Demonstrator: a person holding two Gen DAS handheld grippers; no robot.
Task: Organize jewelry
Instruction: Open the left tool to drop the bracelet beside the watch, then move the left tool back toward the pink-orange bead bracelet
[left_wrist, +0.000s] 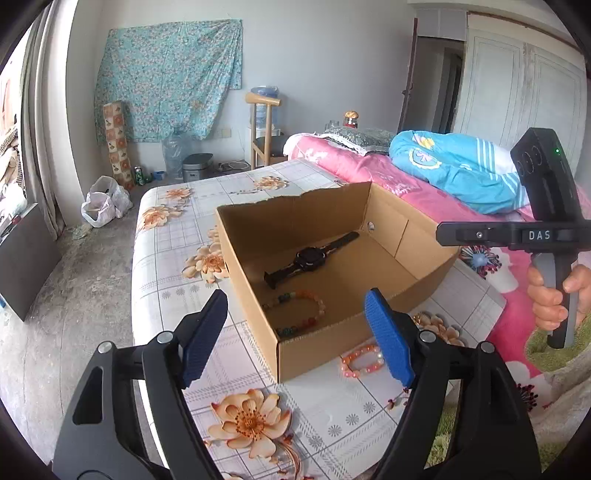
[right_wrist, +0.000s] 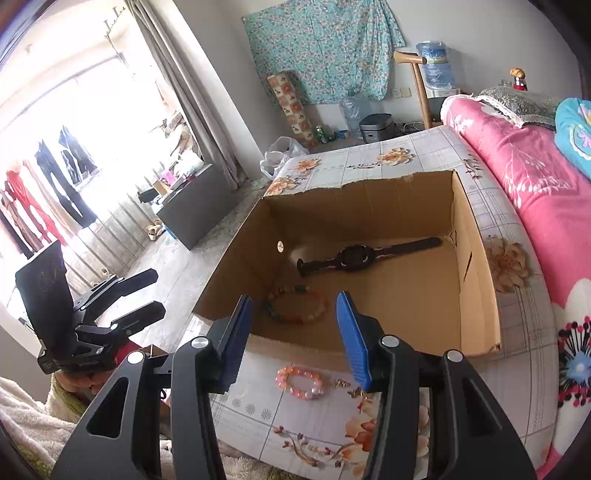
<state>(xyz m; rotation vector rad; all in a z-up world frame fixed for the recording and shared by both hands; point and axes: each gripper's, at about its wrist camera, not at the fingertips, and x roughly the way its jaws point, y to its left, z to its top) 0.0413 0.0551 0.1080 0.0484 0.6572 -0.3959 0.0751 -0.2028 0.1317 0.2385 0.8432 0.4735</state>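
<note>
— Well, start at the claws: the left gripper (left_wrist: 295, 325) has its blue pads spread wide with nothing between them; the right gripper (right_wrist: 295, 332) stands apart too, less widely, and is just as empty; neither touches anything.

— And what lies past them?

— Beyond both sits the cardboard box (right_wrist: 476, 295), open-topped on the flowered tablecloth (left_wrist: 332, 417); inside it lie a black watch (right_wrist: 354, 256) towards the far side and a multicoloured bead bracelet (right_wrist: 297, 306) near the front wall; the two are apart. Outside, just in front of the box's near wall, the pink bead bracelet (right_wrist: 301, 380) rests on the cloth; beside it are some small gold pieces (right_wrist: 341, 384), too small to identify.

— So the pink bracelet is next, I'd judge?

— Likely; it's the plainest piece not yet boxed. The right claw hangs almost directly over it, so I'd use that one; come down steeply, straddle one side of the bead ring rather than the whole loop, and close gently so the beads don't squirt sideways; watch that the lower pad doesn't snag the cloth.

— And the left?

— Keep it clear of the box rim; lift the bracelet over the front wall and let go low, away from the watch.
</note>
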